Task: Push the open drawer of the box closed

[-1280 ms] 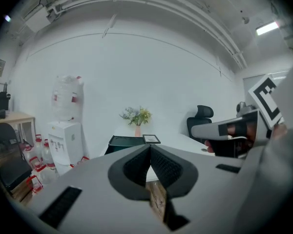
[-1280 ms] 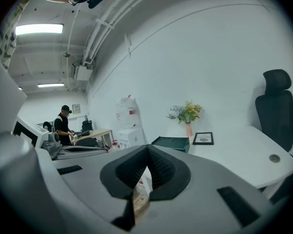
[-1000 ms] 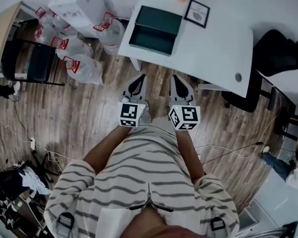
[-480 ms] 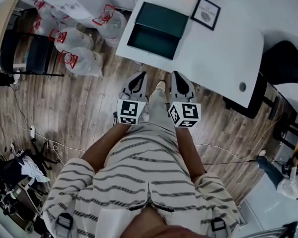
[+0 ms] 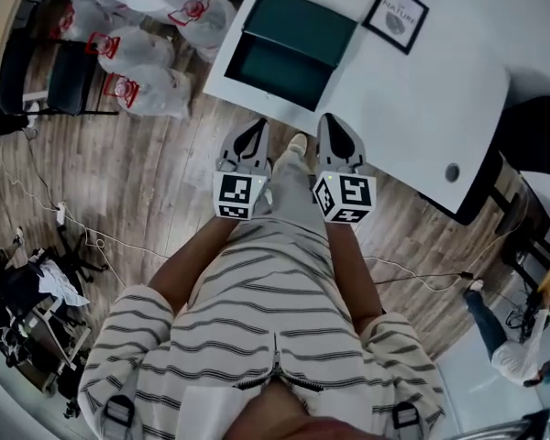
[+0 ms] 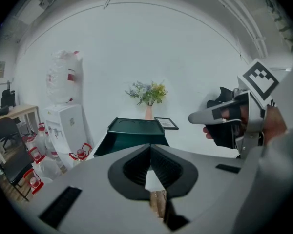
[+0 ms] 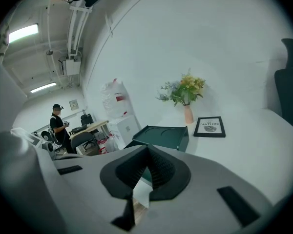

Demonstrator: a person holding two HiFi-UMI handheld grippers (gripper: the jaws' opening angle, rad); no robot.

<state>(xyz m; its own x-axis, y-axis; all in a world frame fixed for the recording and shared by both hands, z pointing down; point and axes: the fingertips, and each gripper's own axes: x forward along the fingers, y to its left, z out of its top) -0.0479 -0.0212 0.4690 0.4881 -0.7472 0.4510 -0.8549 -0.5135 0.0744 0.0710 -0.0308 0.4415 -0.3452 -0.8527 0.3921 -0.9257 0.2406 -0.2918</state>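
A dark green box (image 5: 304, 27) stands on the white table (image 5: 422, 90) near its left corner. Its drawer (image 5: 268, 70) is pulled out toward the table's near edge. Both grippers hang side by side over the wood floor, just short of the table edge. My left gripper (image 5: 258, 126) is shut and empty, pointing at the drawer. My right gripper (image 5: 334, 121) is also shut and empty, a little right of the box. The left gripper view has the box (image 6: 136, 126) straight ahead past the closed jaws. In the right gripper view, the box (image 7: 163, 134) sits ahead and slightly left.
A framed picture (image 5: 396, 18) and a vase of flowers (image 6: 149, 112) stand behind the box. Plastic bags (image 5: 151, 94) and a dark chair (image 5: 69, 76) crowd the floor at left. A black office chair (image 5: 536, 140) is at right. Cables lie on the floor; a person (image 7: 58, 126) stands far off.
The table and box have come closer to both grippers as the person stepped forward. Both grippers stay shut and side by side.
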